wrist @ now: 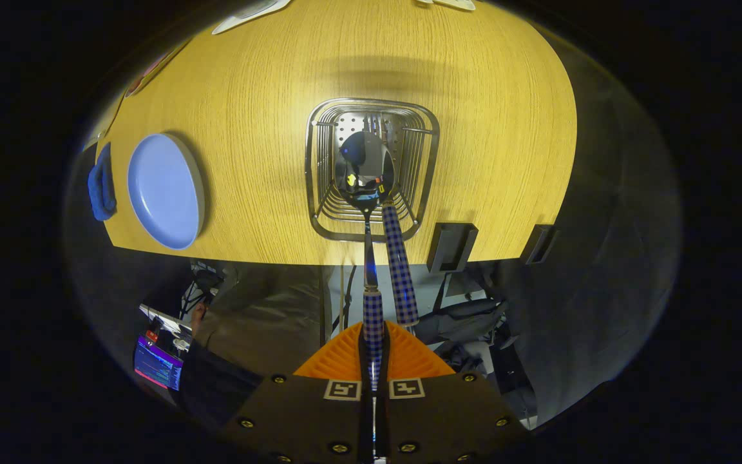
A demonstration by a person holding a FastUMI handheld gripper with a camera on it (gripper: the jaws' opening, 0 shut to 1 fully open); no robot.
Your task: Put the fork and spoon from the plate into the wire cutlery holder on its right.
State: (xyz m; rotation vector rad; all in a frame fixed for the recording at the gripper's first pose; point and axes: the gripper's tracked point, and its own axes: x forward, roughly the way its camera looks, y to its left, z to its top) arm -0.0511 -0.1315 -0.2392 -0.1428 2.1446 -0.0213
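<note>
Spoon point(364, 171) over holder point(371, 169) (gripped)

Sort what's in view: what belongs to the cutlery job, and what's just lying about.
Part of the job:
- spoon, handle clamped between the fingers, bowl over the holder
- second checked-handled utensil, standing in the holder
- wire cutlery holder
- blue plate, bare

Lying about:
- blue cloth beside the plate
- white items at the table's far edge
- wooden table
</note>
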